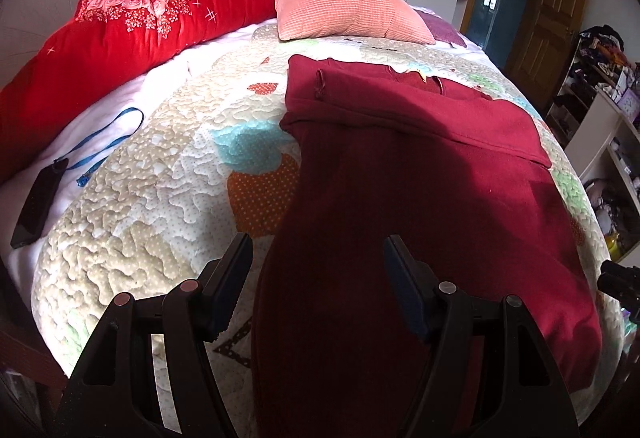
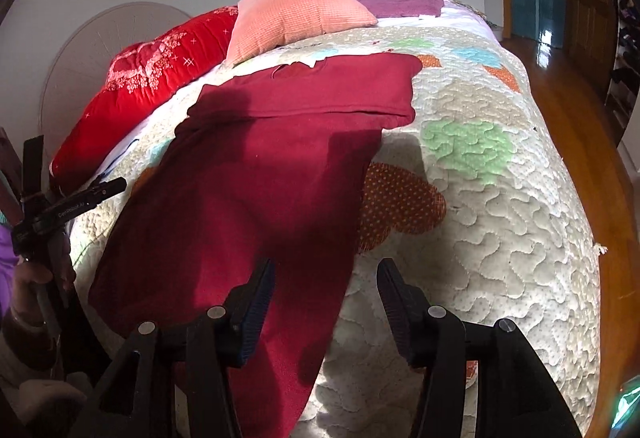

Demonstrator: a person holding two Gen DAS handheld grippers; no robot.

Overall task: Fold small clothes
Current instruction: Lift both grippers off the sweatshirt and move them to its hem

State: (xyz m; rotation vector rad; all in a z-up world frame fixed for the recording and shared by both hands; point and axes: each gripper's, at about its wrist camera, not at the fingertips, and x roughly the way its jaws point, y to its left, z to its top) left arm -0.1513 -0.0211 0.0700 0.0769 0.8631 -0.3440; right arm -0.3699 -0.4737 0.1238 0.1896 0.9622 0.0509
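A dark red sweater (image 1: 420,166) lies flat on the quilted bedspread (image 1: 152,206), its sleeves folded across the chest in a band near the collar. My left gripper (image 1: 318,250) hovers open over the sweater's lower left edge, with nothing pressed between its pads. In the right wrist view the same sweater (image 2: 260,178) runs toward me, and my right gripper (image 2: 326,270) stands open above its lower right edge where cloth meets the bedspread (image 2: 500,230). The left gripper (image 2: 80,198), held by a hand, shows at the far left of that view.
A red floral bolster (image 1: 120,38) and a pink pillow (image 1: 340,6) lie at the head of the bed, with a folded purple cloth (image 2: 400,2) beyond. A black phone (image 1: 36,202) on a blue lanyard lies at the left. Shelves (image 1: 600,118) and wooden floor (image 2: 580,98) flank the right.
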